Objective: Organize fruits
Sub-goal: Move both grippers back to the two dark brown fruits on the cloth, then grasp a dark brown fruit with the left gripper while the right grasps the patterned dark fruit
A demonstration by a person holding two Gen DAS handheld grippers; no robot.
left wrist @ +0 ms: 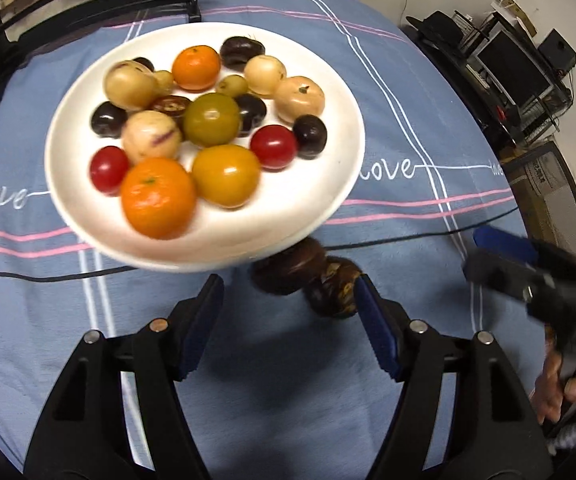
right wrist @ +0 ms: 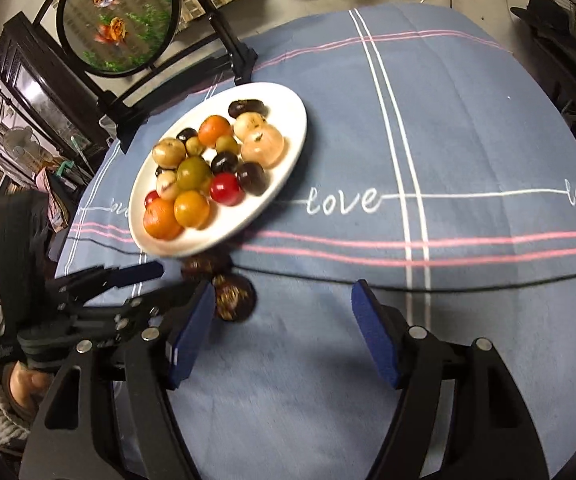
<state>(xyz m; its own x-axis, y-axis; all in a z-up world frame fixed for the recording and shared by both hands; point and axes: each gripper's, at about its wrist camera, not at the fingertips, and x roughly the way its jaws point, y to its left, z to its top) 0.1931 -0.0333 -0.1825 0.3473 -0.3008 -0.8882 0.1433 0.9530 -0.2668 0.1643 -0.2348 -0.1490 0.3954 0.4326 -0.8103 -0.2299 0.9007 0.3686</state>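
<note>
Two dark fruits off the plate, both hand-held grippers released and empty.

White plate [left wrist: 340, 92] is the landmark: glossy, shallow, piled with smooth round fruit: oranges, red and yellow tomatoes, pale speckled ones, dark purple ones. Two dark brown fruits [left wrist: 308, 276] lie on the worktop cloth [left wrist: 408, 128] just beside the plate's near rim, touching each other; skins look mottled, a bit rough. Left hand-held gripper [left wrist: 288, 320] has jaws apart, right pad right by the nearer fruit, nothing pinched. Right hand-held gripper [right wrist: 283, 328] likewise apart, fruit beside its left pad. My take: centre on one fruit, squeeze gently since round skins roll, then lift clear of the rim. Cloth is soft, fuzzy blue weave.
</note>
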